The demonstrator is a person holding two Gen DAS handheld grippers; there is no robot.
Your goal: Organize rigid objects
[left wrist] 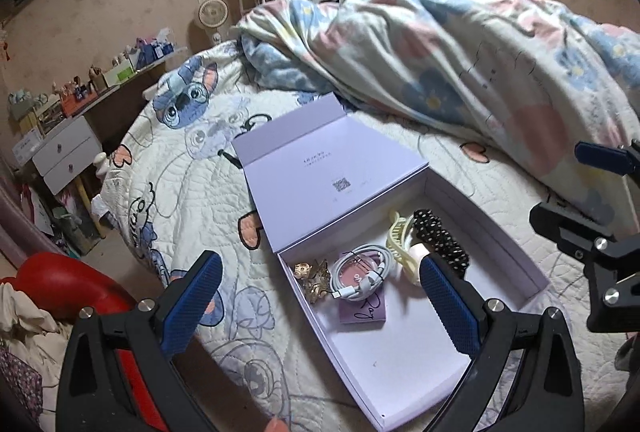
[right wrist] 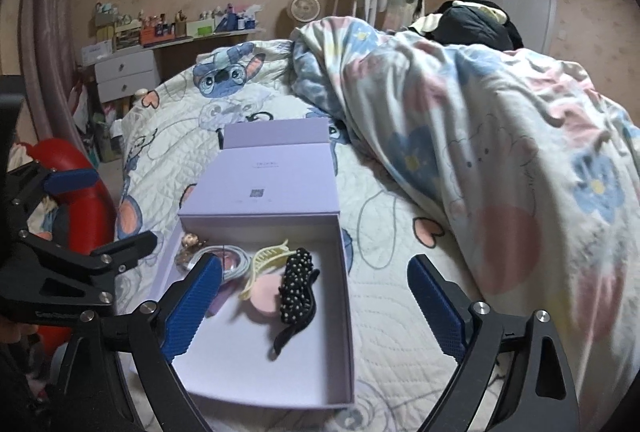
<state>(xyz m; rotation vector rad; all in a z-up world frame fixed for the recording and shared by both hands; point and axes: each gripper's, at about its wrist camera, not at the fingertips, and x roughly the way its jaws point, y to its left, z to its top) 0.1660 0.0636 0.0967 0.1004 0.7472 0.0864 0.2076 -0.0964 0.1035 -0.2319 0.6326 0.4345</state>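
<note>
Both tongs, left tongs [left wrist: 320,282] and right tongs [right wrist: 314,292], spread and empty over lilac box [right wrist: 344,264] at lower centre; could snag black hair clip [right wrist: 296,296] if lowered carelessly.

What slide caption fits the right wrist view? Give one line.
Open lavender box on the bed holds a black beaded hair clip, cream claw clip and coiled cable; right gripper empty.

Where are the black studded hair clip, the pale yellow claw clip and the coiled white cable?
Black studded hair clip [right wrist: 297,286], right wrist view, studded middle.
Pale yellow claw clip [left wrist: 401,235], left wrist view, curved body.
Coiled white cable [left wrist: 362,274], left wrist view, coil's loops.
</note>
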